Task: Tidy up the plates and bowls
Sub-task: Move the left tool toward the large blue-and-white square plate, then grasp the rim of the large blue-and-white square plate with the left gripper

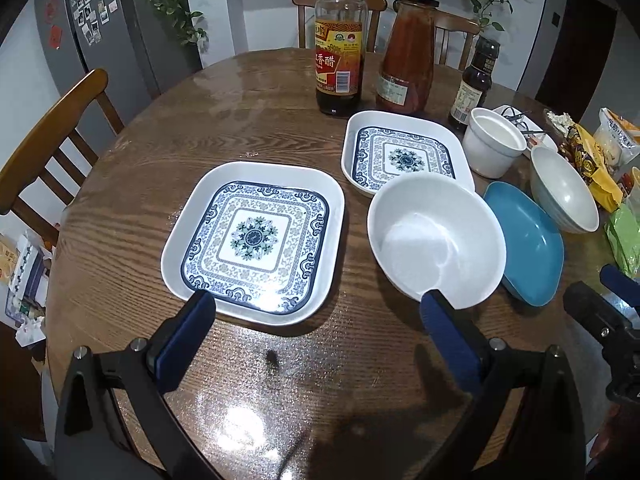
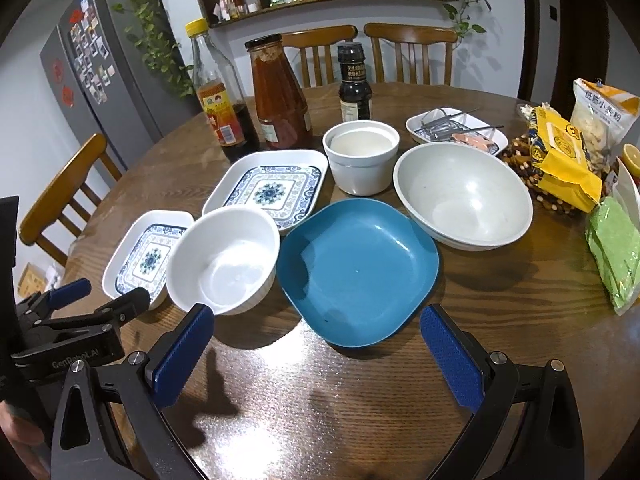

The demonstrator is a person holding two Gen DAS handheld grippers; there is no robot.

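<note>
On the round wooden table (image 1: 248, 120) lie two square blue-patterned plates: a near one (image 1: 256, 240) (image 2: 146, 258) and a far one (image 1: 404, 156) (image 2: 272, 190). A white bowl (image 1: 434, 240) (image 2: 224, 260) sits beside a blue square plate (image 1: 528, 242) (image 2: 358, 270). A large pale bowl (image 1: 564, 188) (image 2: 464, 196) and a white straight-sided cup-bowl (image 1: 494, 142) (image 2: 362, 156) stand behind. My left gripper (image 1: 316, 332) is open, just short of the near patterned plate and white bowl. My right gripper (image 2: 316, 344) is open before the blue plate.
Vinegar bottle (image 1: 340, 40), red sauce jar (image 1: 408, 56) and dark sauce bottle (image 1: 474, 84) stand at the back. A small white dish with metal tools (image 2: 456, 126), snack bags (image 2: 564, 152) and a green packet (image 2: 614, 252) crowd the right. Wooden chairs (image 1: 52, 140) ring the table.
</note>
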